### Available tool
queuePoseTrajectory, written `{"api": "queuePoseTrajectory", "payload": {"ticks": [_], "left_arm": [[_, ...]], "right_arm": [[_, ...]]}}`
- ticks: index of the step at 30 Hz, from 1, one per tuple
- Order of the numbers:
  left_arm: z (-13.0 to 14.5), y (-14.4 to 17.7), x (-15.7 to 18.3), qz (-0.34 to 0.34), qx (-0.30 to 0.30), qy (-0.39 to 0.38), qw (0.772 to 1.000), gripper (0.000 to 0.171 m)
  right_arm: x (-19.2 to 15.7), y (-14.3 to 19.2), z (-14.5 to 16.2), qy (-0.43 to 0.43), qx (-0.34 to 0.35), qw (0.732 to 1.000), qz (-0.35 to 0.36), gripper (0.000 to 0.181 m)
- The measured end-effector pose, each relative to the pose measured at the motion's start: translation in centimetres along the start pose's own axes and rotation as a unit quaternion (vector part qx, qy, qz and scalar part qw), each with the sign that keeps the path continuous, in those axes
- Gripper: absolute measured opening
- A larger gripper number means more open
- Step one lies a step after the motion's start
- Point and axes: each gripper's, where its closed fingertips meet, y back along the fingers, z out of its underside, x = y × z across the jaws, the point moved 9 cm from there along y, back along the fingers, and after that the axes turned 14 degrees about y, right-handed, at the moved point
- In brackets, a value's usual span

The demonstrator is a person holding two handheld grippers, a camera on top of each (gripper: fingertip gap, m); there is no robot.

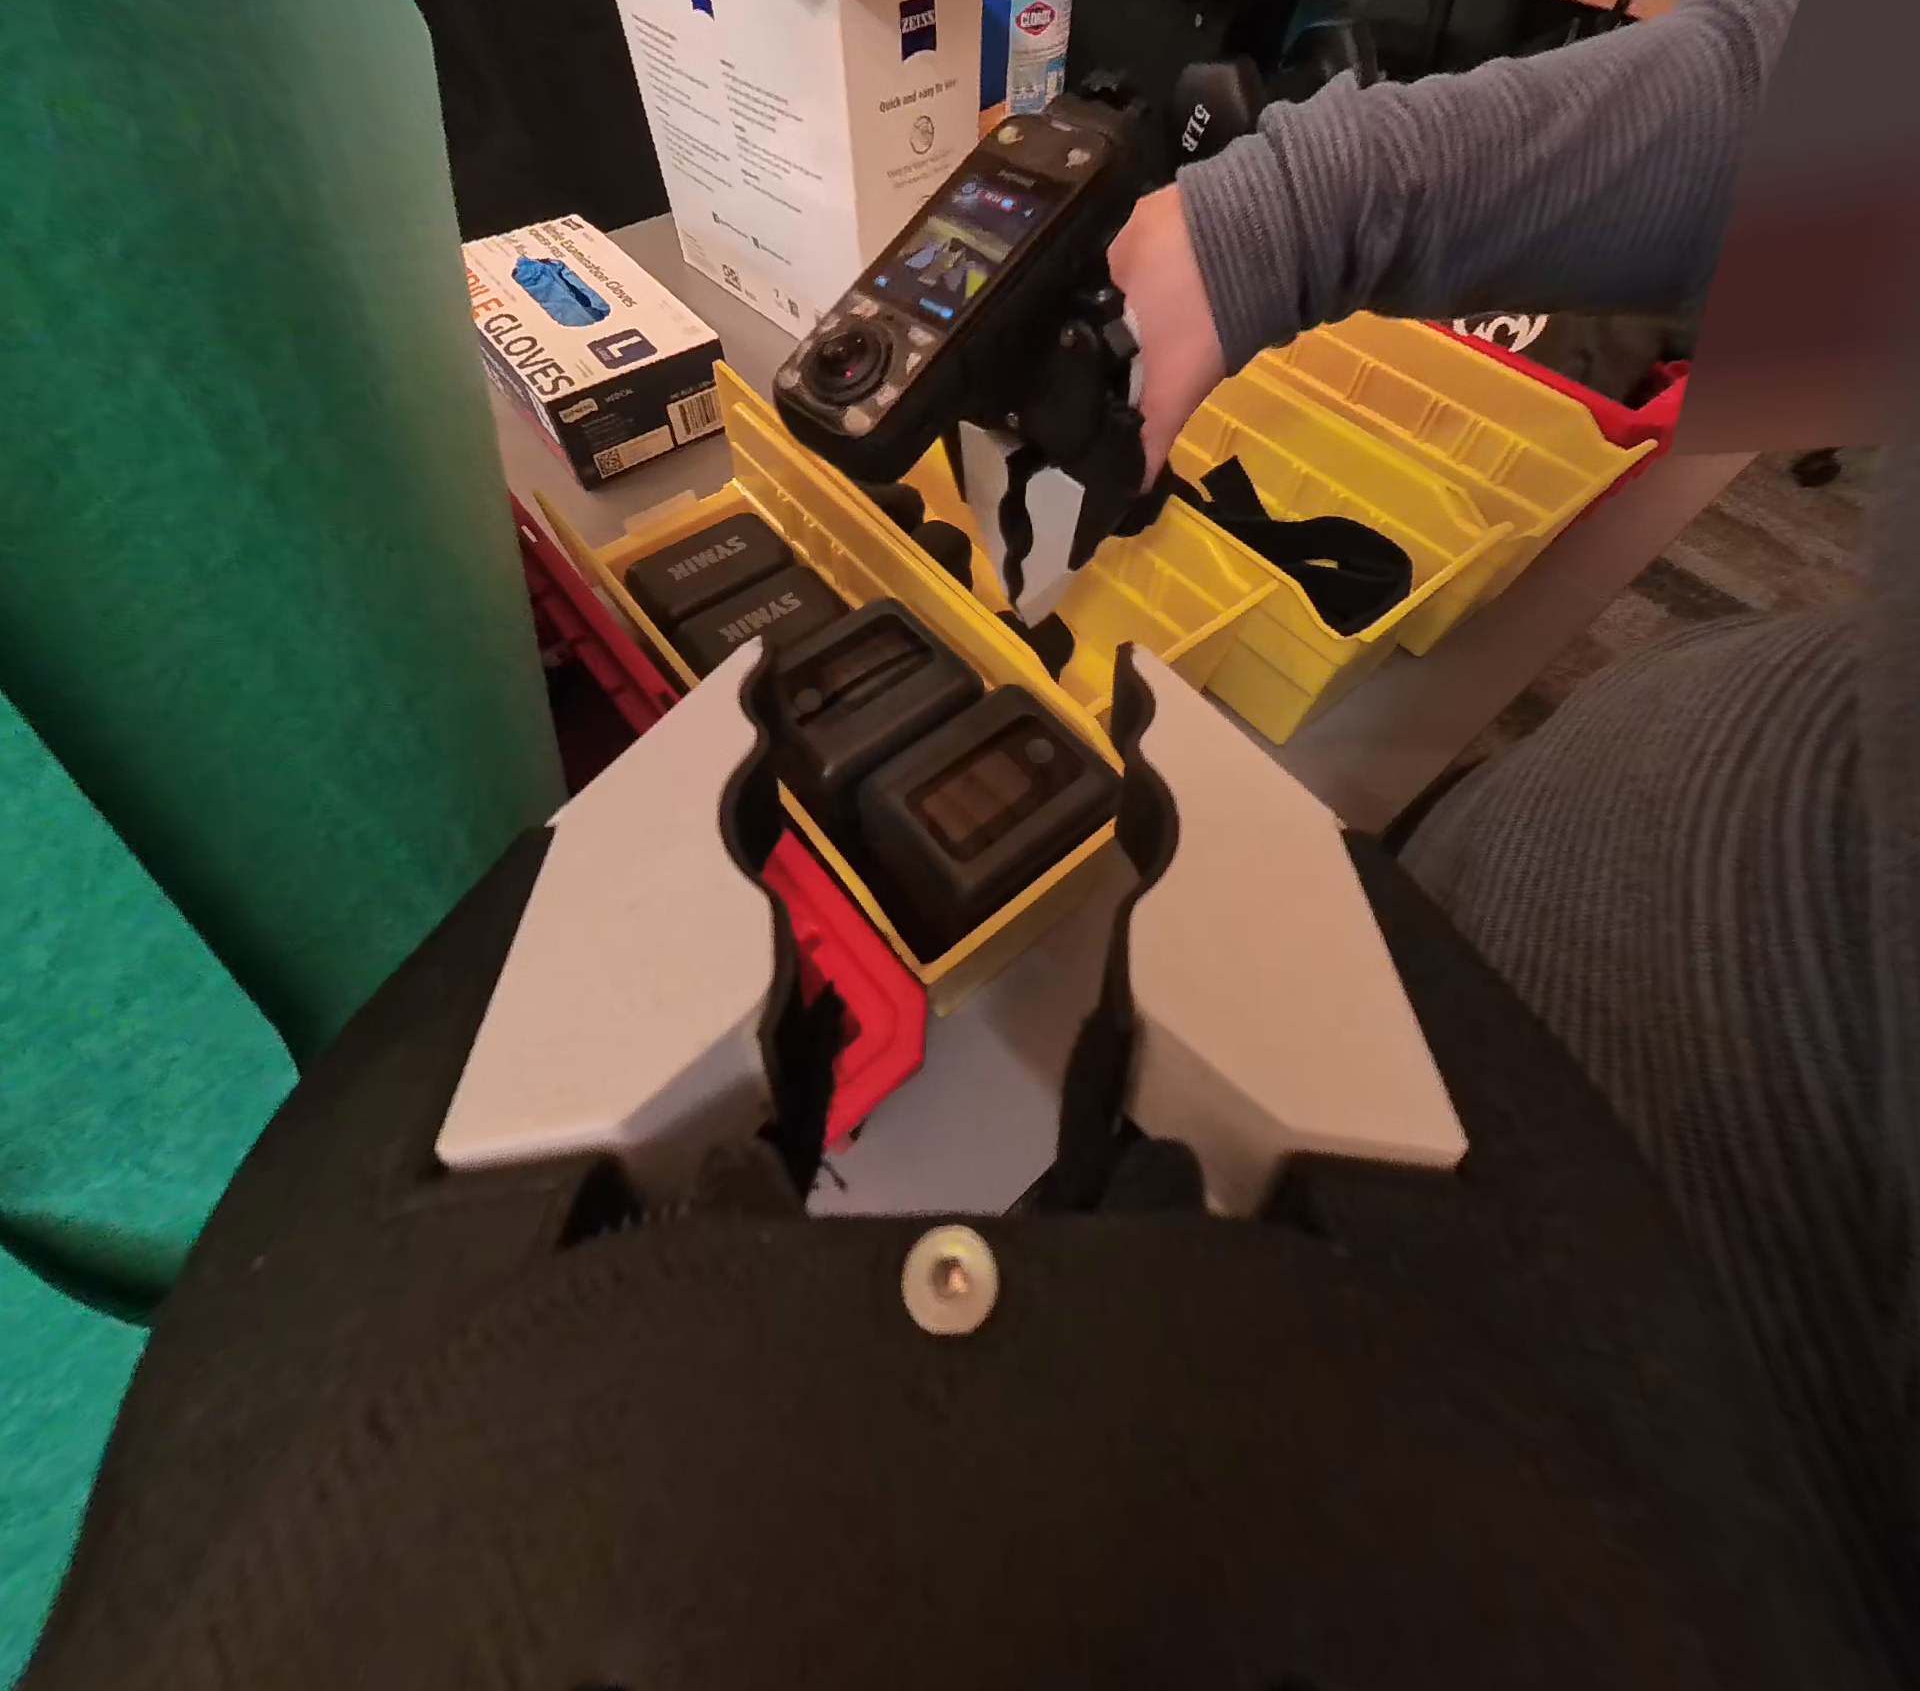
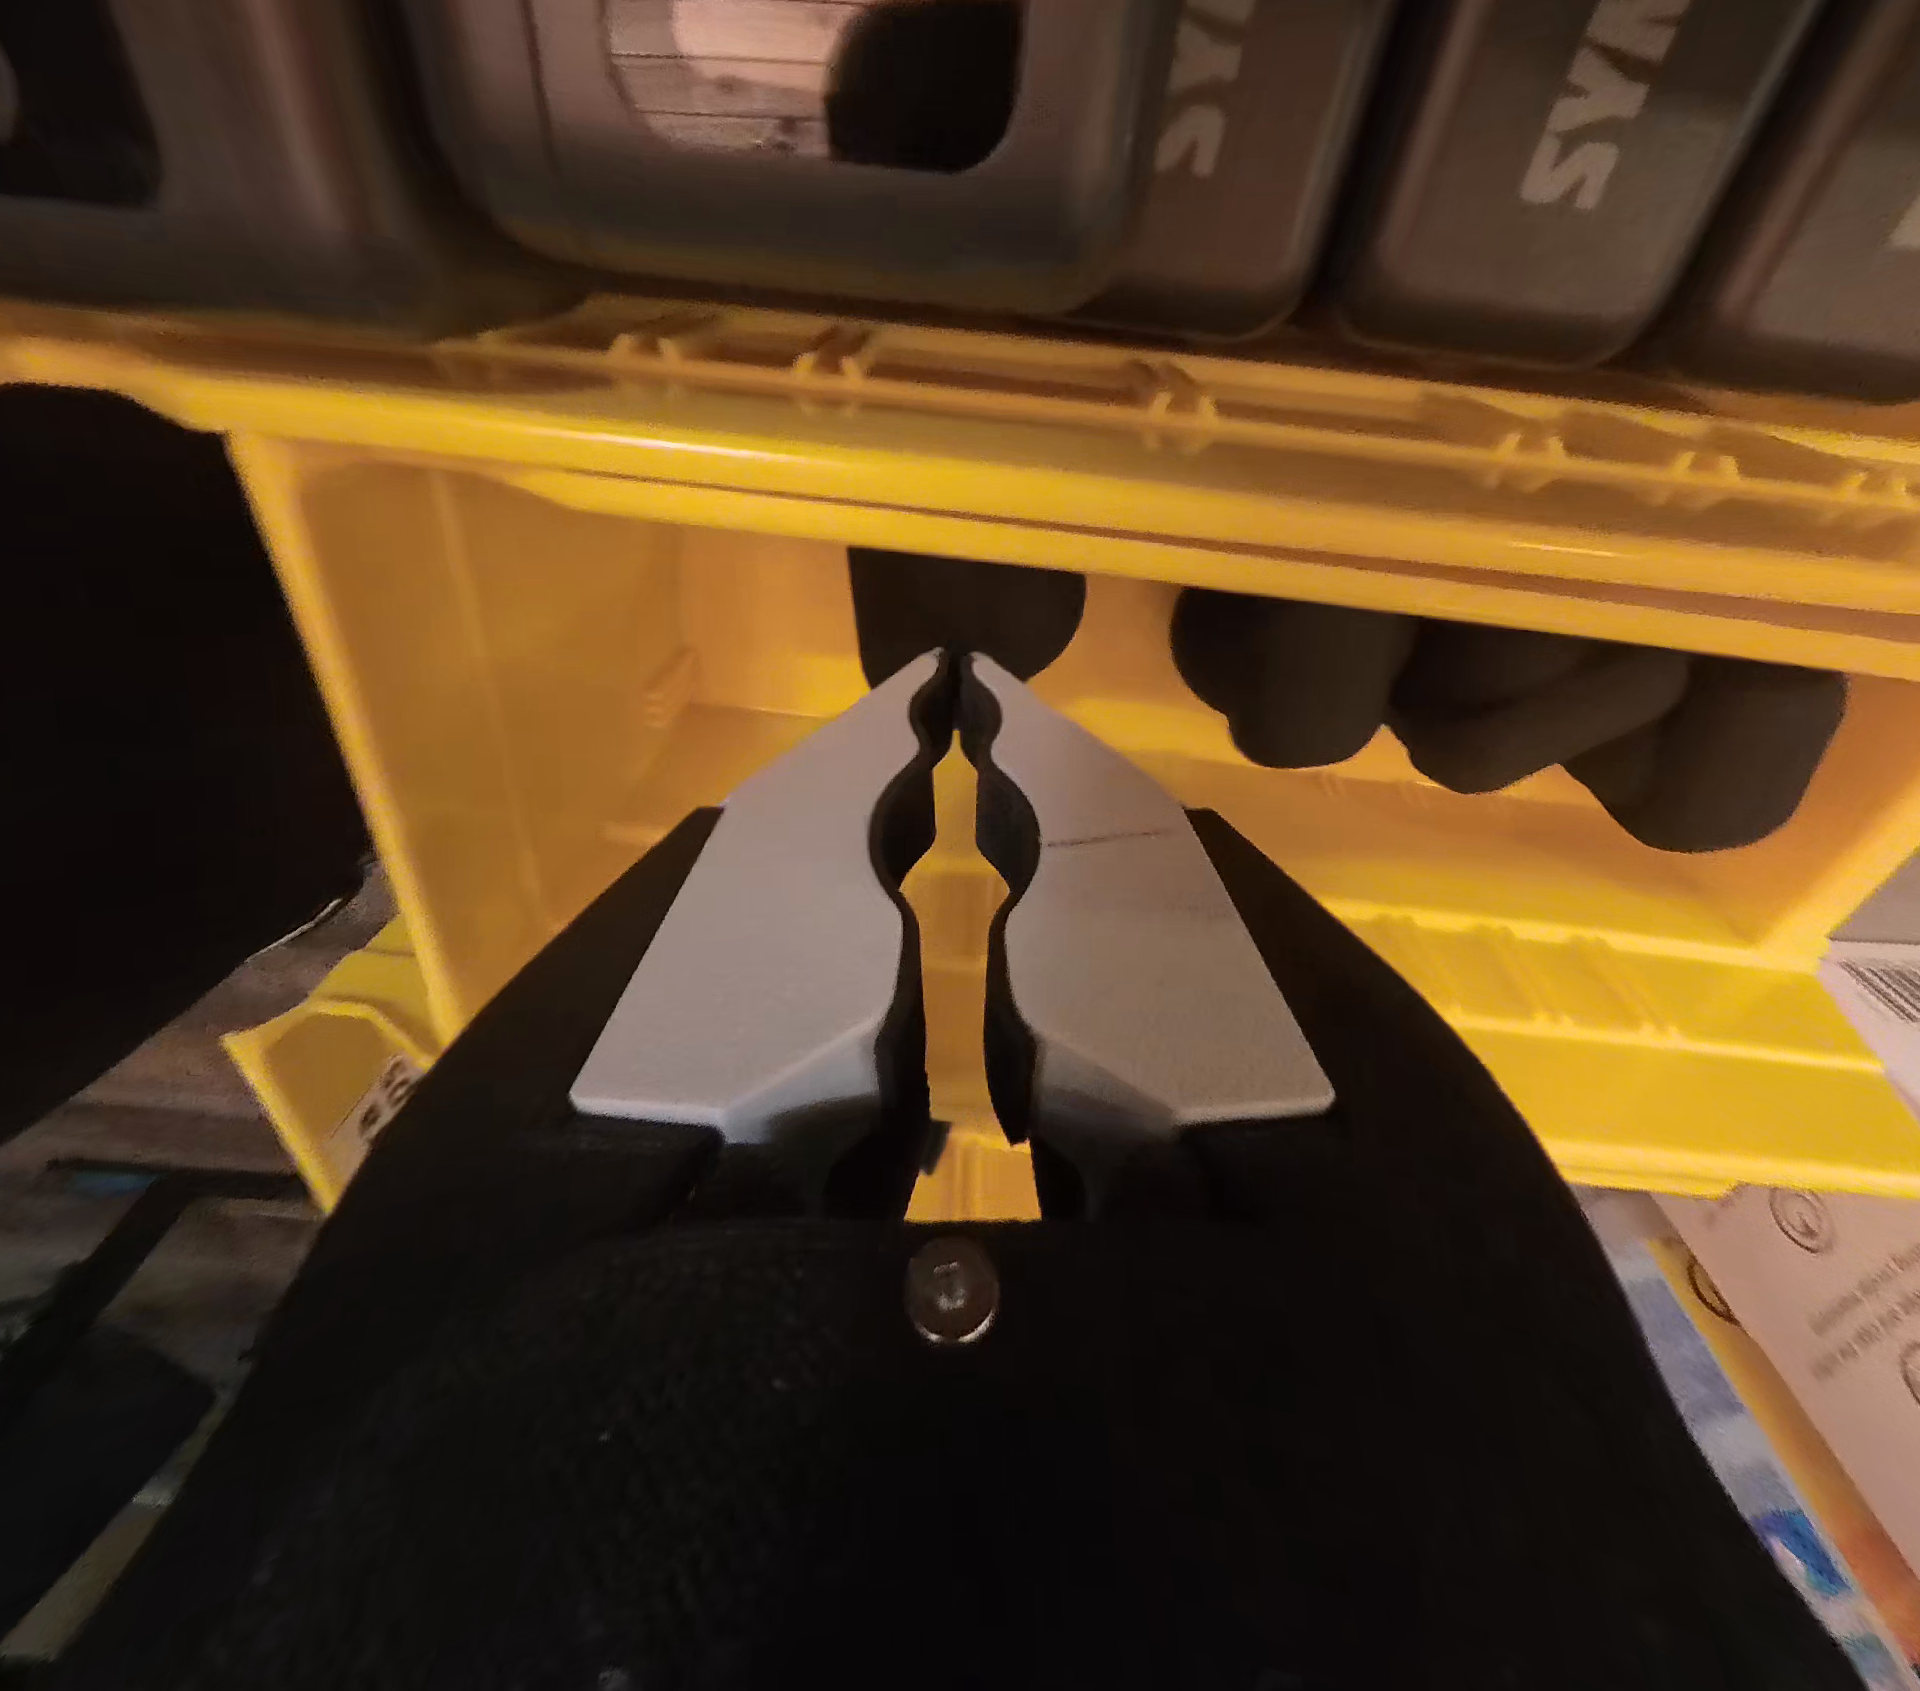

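My left gripper (image 1: 940, 685) is open and empty, hovering over a yellow bin (image 1: 1023, 924) that holds several black cases (image 1: 977, 810). My right gripper (image 2: 951, 670) is shut and reaches down into the neighbouring narrow yellow bin (image 2: 520, 706). Its tips touch the lower edge of a small rounded black piece (image 2: 966, 602); I cannot tell whether they pinch it. More black pieces (image 2: 1455, 706) lie beside it. The black cases (image 2: 790, 239) show beyond the bin's rim. The right gripper (image 1: 1049, 561) also shows in the left wrist view, held by a hand (image 1: 1164, 332).
Another yellow bin (image 1: 1455, 457) at the right holds a black strap (image 1: 1320, 571). A red bin (image 1: 862, 966) sits under the case bin. A glove box (image 1: 592, 353), an open white carton (image 1: 790, 103) and a wipes canister (image 1: 1023, 0) stand behind. Green cloth (image 1: 208, 394) fills the left. Left tips to right tips: about 25 cm.
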Motion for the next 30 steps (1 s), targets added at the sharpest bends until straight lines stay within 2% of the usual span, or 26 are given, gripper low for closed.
{"api": "queuePoseTrajectory", "payload": {"ticks": [4, 7, 9, 12, 14, 17, 22, 30], "left_arm": [[-0.2, 0.0, 0.1, 0.001, 0.006, 0.0, 1.0, 0.063], [-0.1, 0.1, 0.0, -0.001, 0.004, 0.001, 1.0, 0.063], [0.0, 0.2, -0.1, -0.006, 0.003, 0.003, 1.0, 0.063], [0.1, 0.4, -0.2, -0.007, 0.007, 0.011, 1.0, 0.063], [0.1, 0.5, -0.2, -0.002, 0.01, 0.016, 1.0, 0.062], [-0.1, 0.4, -0.2, 0.0, 0.009, 0.015, 1.0, 0.062], [-0.4, 0.4, -0.2, -0.001, 0.01, 0.011, 1.0, 0.062], [-0.1, 0.5, -0.2, 0.005, 0.005, 0.023, 1.0, 0.062]], "right_arm": [[0.7, -0.2, -0.1, -0.007, -0.007, 0.999, 0.033, 0.0], [1.6, 0.1, 0.3, -0.022, -0.017, 0.995, 0.093, 0.0], [1.6, 0.7, 0.7, -0.02, -0.016, 0.994, 0.107, 0.0], [-0.1, 0.8, 0.5, 0.003, 0.011, 1.0, 0.015, 0.0], [-1.1, -0.2, 0.3, 0.043, -0.011, 0.999, -0.022, 0.0], [-2.0, -1.9, -0.2, 0.084, -0.046, 0.995, -0.036, 0.0], [-1.7, -4.1, -0.5, 0.073, -0.085, 0.993, -0.021, 0.0], [-0.9, -3.5, -1.2, -0.054, 0.021, 0.998, 0.039, 0.0]]}}
